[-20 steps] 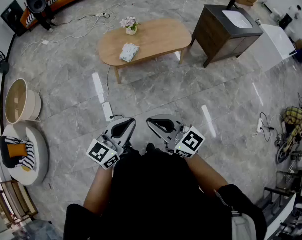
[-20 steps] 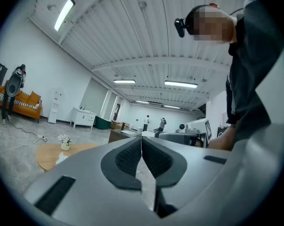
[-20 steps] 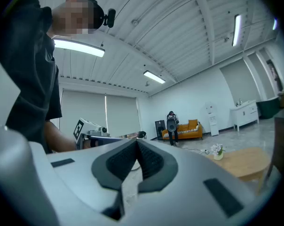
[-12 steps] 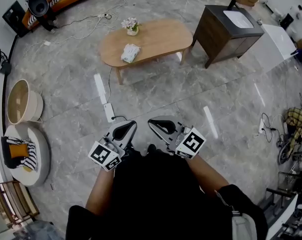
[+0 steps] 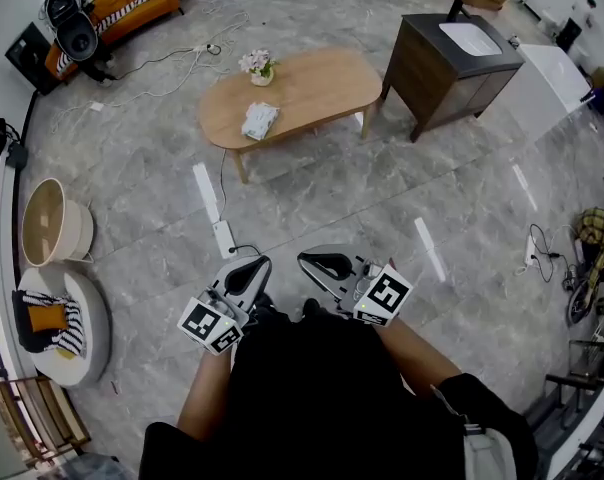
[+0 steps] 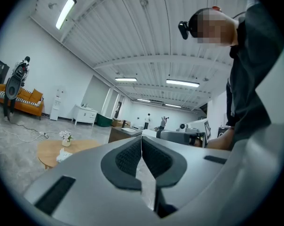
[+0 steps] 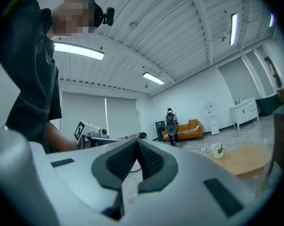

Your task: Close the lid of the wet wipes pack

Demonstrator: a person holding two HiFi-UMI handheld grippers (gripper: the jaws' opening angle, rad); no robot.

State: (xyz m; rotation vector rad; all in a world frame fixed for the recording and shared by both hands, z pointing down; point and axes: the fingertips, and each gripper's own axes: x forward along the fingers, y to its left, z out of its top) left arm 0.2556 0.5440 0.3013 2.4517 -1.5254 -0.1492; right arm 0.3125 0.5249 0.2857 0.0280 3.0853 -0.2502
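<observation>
Far left, a round basket point(image 5: 47, 218) sits by the wall, well clear of the route. The left gripper point(image 5: 254, 265) is held close to the person's body, its jaws pressed together with nothing between them. Far ahead on the oval wooden table point(image 5: 322, 78) lies the wet wipes pack point(image 5: 259, 120), near the table's left end and nearer than a small vase of flowers point(image 5: 257, 65). Its lid is too small to read. The right gripper point(image 5: 307, 259) hangs beside the left, likewise closed on nothing. The step in hand looks like the approach: next comes walking to the table's near edge and bringing a gripper over the pack. The floor between is open, though a power strip point(image 5: 224, 238) lies just ahead and a dark cabinet point(image 5: 452, 63) stands right of the table.
</observation>
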